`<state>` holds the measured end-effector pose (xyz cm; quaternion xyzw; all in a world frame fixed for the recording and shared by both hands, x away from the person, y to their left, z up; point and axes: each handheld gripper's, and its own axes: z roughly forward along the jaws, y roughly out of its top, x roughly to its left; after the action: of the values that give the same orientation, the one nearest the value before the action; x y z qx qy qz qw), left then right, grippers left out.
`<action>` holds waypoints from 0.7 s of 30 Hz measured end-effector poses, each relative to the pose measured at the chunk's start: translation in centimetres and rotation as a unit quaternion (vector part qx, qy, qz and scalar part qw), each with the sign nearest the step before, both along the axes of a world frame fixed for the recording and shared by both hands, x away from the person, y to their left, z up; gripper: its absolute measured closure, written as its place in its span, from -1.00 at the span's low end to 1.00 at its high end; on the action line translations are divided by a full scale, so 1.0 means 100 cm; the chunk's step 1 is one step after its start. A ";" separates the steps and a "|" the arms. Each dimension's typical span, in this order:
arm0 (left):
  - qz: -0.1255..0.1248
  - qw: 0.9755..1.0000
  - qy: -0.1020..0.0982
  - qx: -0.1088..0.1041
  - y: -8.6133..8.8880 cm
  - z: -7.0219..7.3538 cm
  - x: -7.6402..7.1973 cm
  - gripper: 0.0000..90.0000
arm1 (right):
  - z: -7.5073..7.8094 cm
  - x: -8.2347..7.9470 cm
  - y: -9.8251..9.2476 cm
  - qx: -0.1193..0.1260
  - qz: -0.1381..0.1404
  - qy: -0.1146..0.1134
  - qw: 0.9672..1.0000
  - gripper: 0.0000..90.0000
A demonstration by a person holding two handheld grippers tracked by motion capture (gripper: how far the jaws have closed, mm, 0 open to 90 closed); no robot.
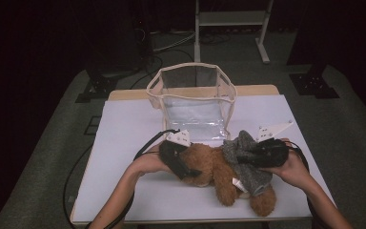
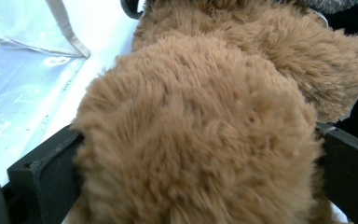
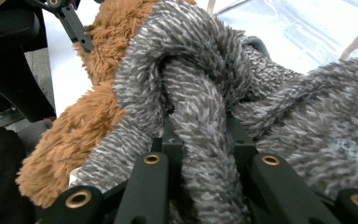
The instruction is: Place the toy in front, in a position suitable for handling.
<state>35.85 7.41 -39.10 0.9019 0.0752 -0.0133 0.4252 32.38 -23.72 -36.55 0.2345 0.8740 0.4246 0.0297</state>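
Lying mid-table near front edge: brown teddy bear (image 1: 219,169). Left gripper (image 1: 183,168) jaws spread wide around its head. Right gripper (image 1: 248,155) clamped on grey knit garment (image 3: 200,93). Clear bag (image 1: 193,102) close behind; bare white table (image 1: 124,129) at left.

High view: above the near side, facing forward and down over table (image 1: 124,124).
Gripper views: very close.
Shared by all 3: teddy bear (image 1: 219,169) (image 2: 200,130) (image 3: 98,116).

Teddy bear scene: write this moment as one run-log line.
left gripper: open around teddy bear | right gripper: shut on grey sweater | clear bag: behind
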 end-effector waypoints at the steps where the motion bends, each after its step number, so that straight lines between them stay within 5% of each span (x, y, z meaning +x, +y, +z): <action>1: -0.002 1.000 0.001 0.000 -0.002 -0.001 0.000 -1.00 | 0.000 0.000 0.000 0.001 -0.001 0.000 1.000 0.64; 5: 0.002 1.000 0.008 0.005 -0.010 -0.006 0.001 -1.00 | -0.001 0.001 0.000 0.003 -0.003 -0.001 1.000 0.64; 11: 0.006 1.000 -0.024 0.019 -0.006 0.001 0.000 -0.53 | 0.000 0.003 -0.001 0.009 -0.010 -0.003 1.000 0.64; 16: 0.011 0.997 -0.062 0.034 0.000 0.019 0.004 -0.44 | 0.003 0.007 -0.002 0.032 -0.022 -0.010 0.999 0.62; 21: 0.016 0.993 -0.100 0.068 0.017 0.041 0.004 -0.43 | 0.010 0.013 0.013 0.040 -0.015 -0.021 0.999 0.62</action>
<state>36.26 9.06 -35.04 0.9243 0.0478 0.0887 0.3682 33.72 -22.38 -35.56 0.2398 0.8519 0.4635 0.0447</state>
